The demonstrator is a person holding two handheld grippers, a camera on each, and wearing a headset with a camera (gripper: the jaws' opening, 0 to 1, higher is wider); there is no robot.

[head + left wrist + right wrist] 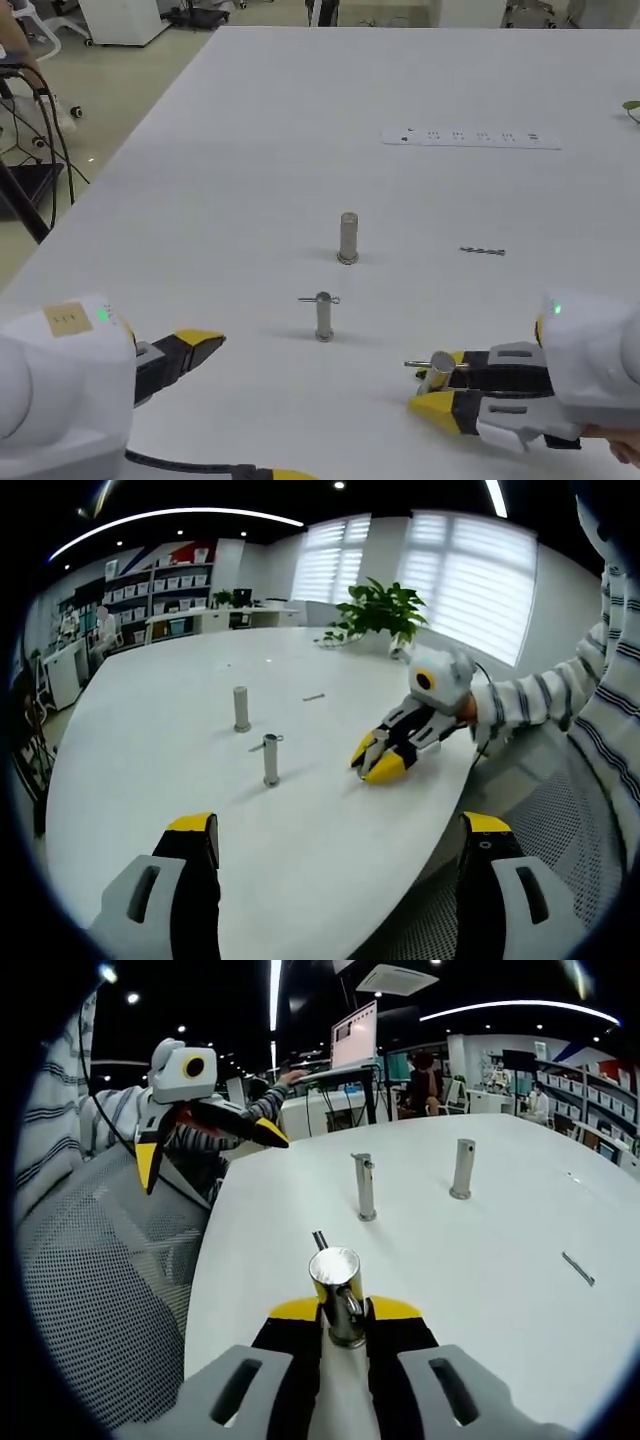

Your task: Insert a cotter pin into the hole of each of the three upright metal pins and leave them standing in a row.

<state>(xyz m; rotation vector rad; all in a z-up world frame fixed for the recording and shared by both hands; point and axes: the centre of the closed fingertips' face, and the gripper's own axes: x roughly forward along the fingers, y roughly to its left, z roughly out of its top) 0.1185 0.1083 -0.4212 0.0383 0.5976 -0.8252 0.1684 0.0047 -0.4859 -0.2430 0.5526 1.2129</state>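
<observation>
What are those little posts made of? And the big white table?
The far post and the near post look like metal: dull grey with a soft sheen. The held post in the right gripper has a mirror-bright top, so probably steel. The table looks like smooth matte white laminate or painted board; the pictures cannot settle which.

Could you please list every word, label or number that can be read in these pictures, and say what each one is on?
No text here is legible.
On the power strip: small dark marks by the sockets, too small to read.
On the tan sticker on the left gripper: faint marks, too blurred to read.
On the screen in the background: bright, but too blurred to read.
</observation>
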